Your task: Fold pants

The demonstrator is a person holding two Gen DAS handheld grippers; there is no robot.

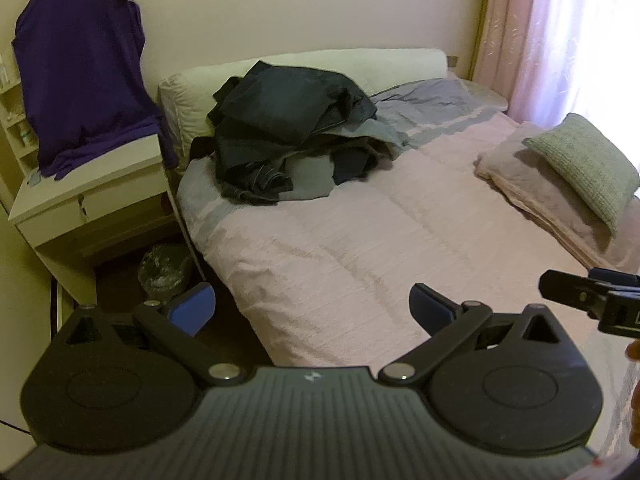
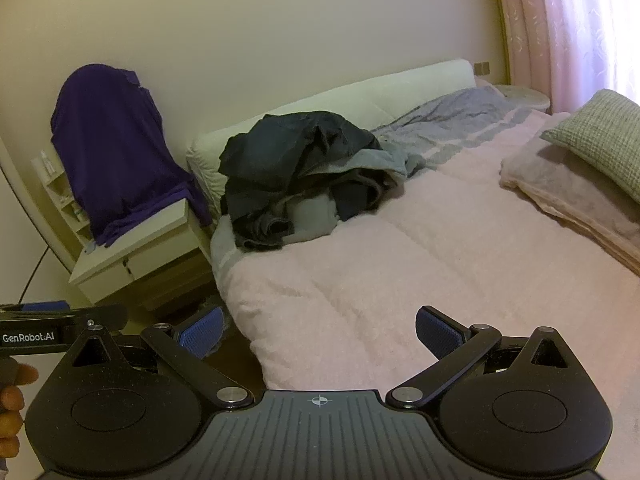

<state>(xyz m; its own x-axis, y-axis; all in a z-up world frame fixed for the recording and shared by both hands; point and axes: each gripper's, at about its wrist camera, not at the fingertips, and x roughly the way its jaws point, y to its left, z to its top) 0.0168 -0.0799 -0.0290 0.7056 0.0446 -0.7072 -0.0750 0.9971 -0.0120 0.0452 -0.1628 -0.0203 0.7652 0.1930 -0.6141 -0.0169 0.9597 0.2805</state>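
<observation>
Dark denim pants (image 1: 288,128), pale pink bedspread (image 1: 340,240), purple garment (image 1: 80,72), grey-green knitted cushion (image 1: 588,164)

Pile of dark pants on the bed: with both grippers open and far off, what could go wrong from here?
1. The pile of dark pants is tangled with grey garments, so a pinch may lift several pieces at once.
2. It sits near the bed's left edge, above the nightstand; a pull could drag clothes off.
3. The left gripper and right gripper hover close together and could collide while reaching.
</observation>
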